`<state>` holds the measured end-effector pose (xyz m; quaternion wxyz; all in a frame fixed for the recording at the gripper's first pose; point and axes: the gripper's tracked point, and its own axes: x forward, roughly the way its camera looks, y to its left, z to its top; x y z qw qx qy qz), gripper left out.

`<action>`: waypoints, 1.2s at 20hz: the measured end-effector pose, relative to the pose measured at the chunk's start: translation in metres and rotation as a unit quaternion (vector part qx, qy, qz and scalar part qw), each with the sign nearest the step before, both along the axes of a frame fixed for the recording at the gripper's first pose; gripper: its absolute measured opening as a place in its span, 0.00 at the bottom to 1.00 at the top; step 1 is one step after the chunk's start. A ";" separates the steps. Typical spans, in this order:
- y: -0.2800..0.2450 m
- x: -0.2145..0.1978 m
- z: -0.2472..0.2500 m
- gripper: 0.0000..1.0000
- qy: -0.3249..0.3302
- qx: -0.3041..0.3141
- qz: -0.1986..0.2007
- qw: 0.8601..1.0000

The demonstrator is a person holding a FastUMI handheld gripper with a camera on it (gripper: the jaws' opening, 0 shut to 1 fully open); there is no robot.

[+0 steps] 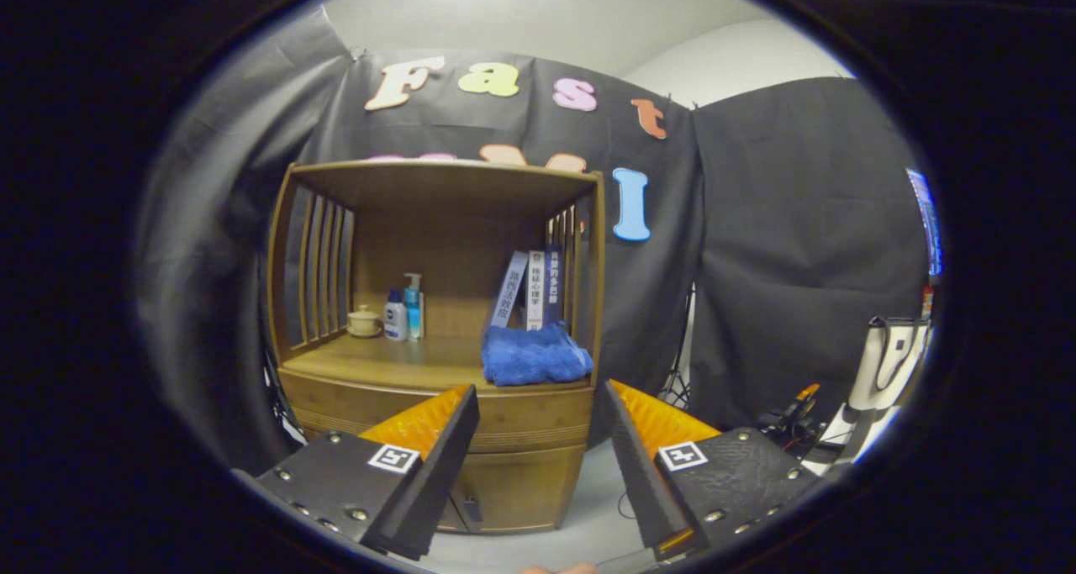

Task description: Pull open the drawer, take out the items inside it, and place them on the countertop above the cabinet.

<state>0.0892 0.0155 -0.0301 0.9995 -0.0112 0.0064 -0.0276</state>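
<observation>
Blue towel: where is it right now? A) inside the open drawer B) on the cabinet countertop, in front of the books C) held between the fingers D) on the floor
B: the blue towel lies on the countertop in front of the books; the hand-held gripper is open and holds nothing.

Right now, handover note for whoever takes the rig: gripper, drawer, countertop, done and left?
Gripper: open, holding nothing, well back from the wooden cabinet.
Drawer: looks shut, just beyond the fingertips; its contents are hidden.
Countertop: holds a blue towel, leaning books, two bottles and a small cup.
Done: nothing yet.
Left: pull the drawer open, take out the items, place them on the countertop.
</observation>
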 end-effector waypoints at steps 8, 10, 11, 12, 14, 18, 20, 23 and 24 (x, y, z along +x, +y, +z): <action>0.106 0.085 -0.061 0.88 0.055 0.035 0.114 0.991; 0.125 0.102 -0.080 0.88 0.065 0.042 0.130 0.989; 0.132 0.110 -0.091 0.88 0.074 0.046 0.133 0.987; 0.139 0.118 -0.104 0.88 0.086 0.051 0.138 0.985; 0.143 0.133 -0.134 0.89 0.120 0.046 0.129 0.983; 0.162 0.156 -0.175 0.87 0.156 0.050 0.138 0.977; 0.167 0.161 -0.185 0.82 0.170 0.046 0.138 0.975; 0.173 0.170 -0.195 0.72 0.181 0.047 0.147 0.971; 0.175 0.173 -0.196 0.65 0.180 0.041 0.147 0.972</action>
